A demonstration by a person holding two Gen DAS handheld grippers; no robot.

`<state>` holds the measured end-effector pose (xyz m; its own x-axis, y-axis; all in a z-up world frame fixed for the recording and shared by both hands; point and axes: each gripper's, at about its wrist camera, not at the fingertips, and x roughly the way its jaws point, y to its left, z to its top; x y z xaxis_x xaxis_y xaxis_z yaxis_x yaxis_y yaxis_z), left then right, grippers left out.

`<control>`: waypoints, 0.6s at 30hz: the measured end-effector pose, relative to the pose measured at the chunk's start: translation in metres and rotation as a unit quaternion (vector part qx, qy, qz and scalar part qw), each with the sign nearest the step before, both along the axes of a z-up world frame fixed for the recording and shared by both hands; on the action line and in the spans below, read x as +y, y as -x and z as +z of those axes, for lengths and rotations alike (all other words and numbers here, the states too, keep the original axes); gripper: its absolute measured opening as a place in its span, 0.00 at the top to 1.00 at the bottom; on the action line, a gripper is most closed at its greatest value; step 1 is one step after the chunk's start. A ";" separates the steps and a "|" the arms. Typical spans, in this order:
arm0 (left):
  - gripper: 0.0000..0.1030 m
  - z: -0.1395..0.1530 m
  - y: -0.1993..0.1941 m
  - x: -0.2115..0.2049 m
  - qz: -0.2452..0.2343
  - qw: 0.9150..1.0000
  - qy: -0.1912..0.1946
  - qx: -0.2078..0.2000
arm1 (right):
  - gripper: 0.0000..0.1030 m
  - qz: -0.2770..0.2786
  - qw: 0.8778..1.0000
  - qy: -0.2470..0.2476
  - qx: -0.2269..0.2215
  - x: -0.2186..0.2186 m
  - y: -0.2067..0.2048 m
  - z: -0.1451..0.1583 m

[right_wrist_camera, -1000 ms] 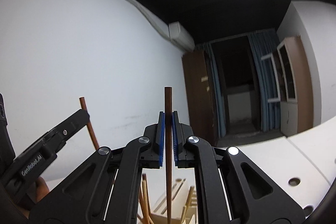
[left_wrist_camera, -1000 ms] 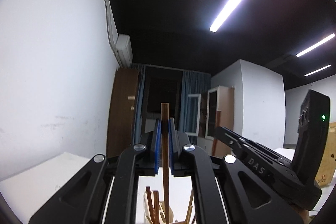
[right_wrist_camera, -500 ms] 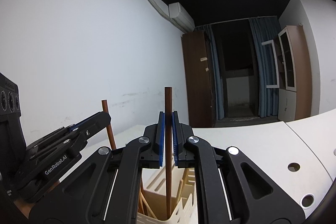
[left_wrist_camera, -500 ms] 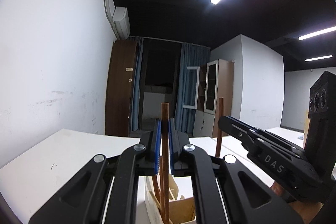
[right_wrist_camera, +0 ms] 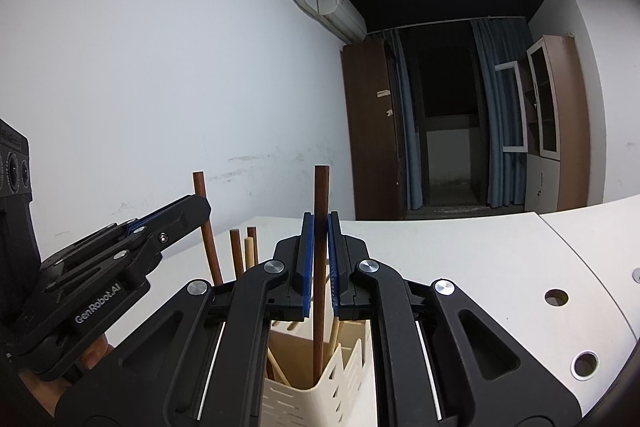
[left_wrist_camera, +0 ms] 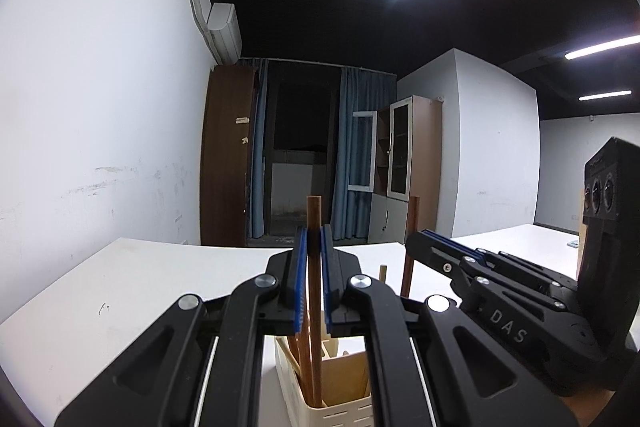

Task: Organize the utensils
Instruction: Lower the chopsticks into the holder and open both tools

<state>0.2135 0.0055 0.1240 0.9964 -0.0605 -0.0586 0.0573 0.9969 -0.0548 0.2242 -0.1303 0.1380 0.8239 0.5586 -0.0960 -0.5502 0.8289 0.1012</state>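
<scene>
My left gripper (left_wrist_camera: pixel 313 235) is shut on a dark brown chopstick (left_wrist_camera: pixel 314 307) held upright, its lower end inside a cream utensil holder (left_wrist_camera: pixel 340 411). My right gripper (right_wrist_camera: pixel 321 223) is shut on another dark brown chopstick (right_wrist_camera: pixel 320 267), also upright with its lower end in the same holder (right_wrist_camera: pixel 340 379). Each gripper shows in the other's view: the right gripper (left_wrist_camera: pixel 424 239) to the right, the left gripper (right_wrist_camera: pixel 198 203) to the left. Several wooden chopsticks (right_wrist_camera: pixel 240 255) stand in the holder.
The holder stands on a white table (left_wrist_camera: pixel 120 287) that has round cable holes (right_wrist_camera: pixel 556 297) at the right. A white wall runs along the left. A brown cabinet (left_wrist_camera: pixel 226 163) and blue curtains stand at the far end.
Both grippers have lowered and tipped down with their chopsticks. The holder and table have risen into view and the chopstick ends now sit inside the holder.
</scene>
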 end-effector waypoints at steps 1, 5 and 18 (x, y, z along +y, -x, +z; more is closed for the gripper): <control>0.94 -0.001 -0.001 0.000 0.000 1.000 0.001 0.002 | 0.94 0.001 1.000 0.001 0.001 0.001 0.000 0.000; 0.94 -0.007 -0.002 -0.001 0.000 1.000 -0.002 0.011 | 0.94 0.000 1.000 0.012 0.008 0.003 0.002 -0.002; 0.94 -0.014 0.004 0.003 -0.006 1.000 0.007 0.005 | 0.94 -0.001 0.999 0.032 0.028 0.007 0.008 -0.016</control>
